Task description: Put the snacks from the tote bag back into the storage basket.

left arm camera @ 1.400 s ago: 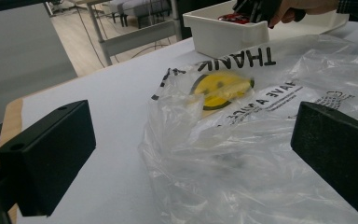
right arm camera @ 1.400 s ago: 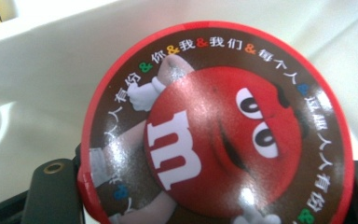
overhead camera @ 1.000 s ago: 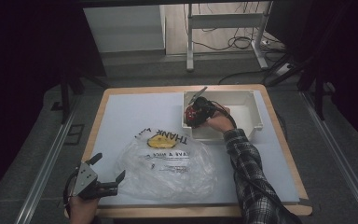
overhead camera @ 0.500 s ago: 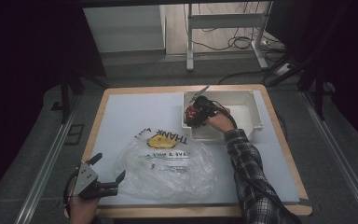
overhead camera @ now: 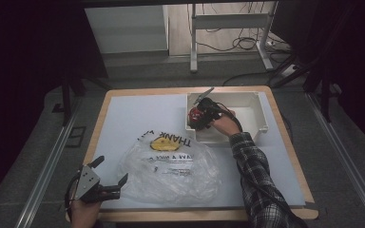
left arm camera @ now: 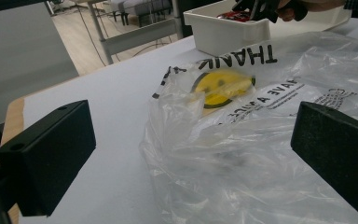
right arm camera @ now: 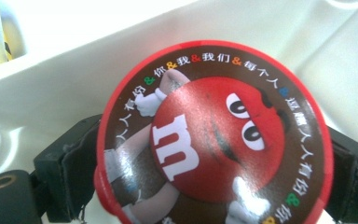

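Note:
A round red M&M's candy tub (right arm camera: 214, 135) is held between the pads of my right gripper (right arm camera: 214, 158), just above the floor of a white plastic bin (right arm camera: 74, 70). From above, the right gripper (overhead camera: 197, 116) and the tub (overhead camera: 193, 114) sit at the left end of the bin (overhead camera: 254, 102). A crumpled clear plastic bag (overhead camera: 171, 164) with a yellow smiley and "THANK" print lies mid-table. My left gripper (overhead camera: 110, 171) rests open at the front left, beside the bag's left edge. In the left gripper view its jaws (left arm camera: 191, 149) stand wide apart facing the bag (left arm camera: 242, 140), not touching it.
The table top is a white board (overhead camera: 133, 118) with a wooden rim. The bin (left arm camera: 223, 32) stands at the back right. Bare board lies left of the bin and behind the bag. Dark floor, metal rails and cables surround the table.
My right gripper has shifted slightly left inside the bin with the tub in it. The left gripper has stayed in place, open.

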